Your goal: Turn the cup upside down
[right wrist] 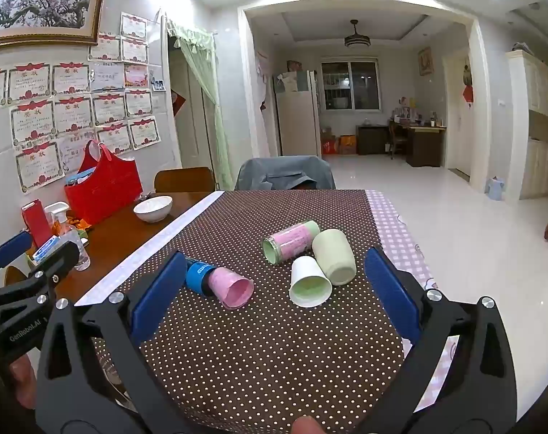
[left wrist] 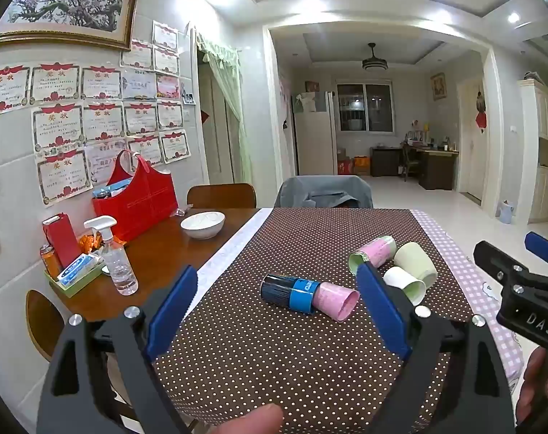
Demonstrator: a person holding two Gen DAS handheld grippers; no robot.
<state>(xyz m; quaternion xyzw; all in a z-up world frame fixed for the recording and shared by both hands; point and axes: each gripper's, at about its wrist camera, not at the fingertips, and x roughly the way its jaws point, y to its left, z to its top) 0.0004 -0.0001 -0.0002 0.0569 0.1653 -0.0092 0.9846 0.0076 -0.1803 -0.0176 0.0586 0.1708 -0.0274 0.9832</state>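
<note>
Cups lie on their sides on the dotted brown cloth (right wrist: 274, 354) of the tabletop (left wrist: 158, 249), in front of both tongs and touched by neither. The left tongs (left wrist: 277, 311) are spread wide, blue pads apart, held level above the near part of the cloth and pointing toward the far end of the tabletop; a fingertip (left wrist: 252, 421) of the holding hand shows at the bottom edge. The right tongs (right wrist: 274, 296) are likewise spread and empty, hovering at the same sort of height just beside the left pair, also aimed forward.

Nearest the left tongs is a pink cup (left wrist: 337, 300) with its mouth toward the camera, its base tucked into a dark sleeve with a blue band (left wrist: 290, 291). Further right, a white cup (right wrist: 309, 286) lies with its green-lined mouth toward the camera, touching a pale green cup (right wrist: 334, 256). Just behind them rests a pink-wrapped cup with a green rim (right wrist: 290, 241).

Off the cloth on the bare wood to the left stand a white bowl (left wrist: 202, 225), a spray bottle (left wrist: 116, 256) and a red bag (left wrist: 138, 202). A chair draped in grey (right wrist: 285, 173) sits at the far end.
</note>
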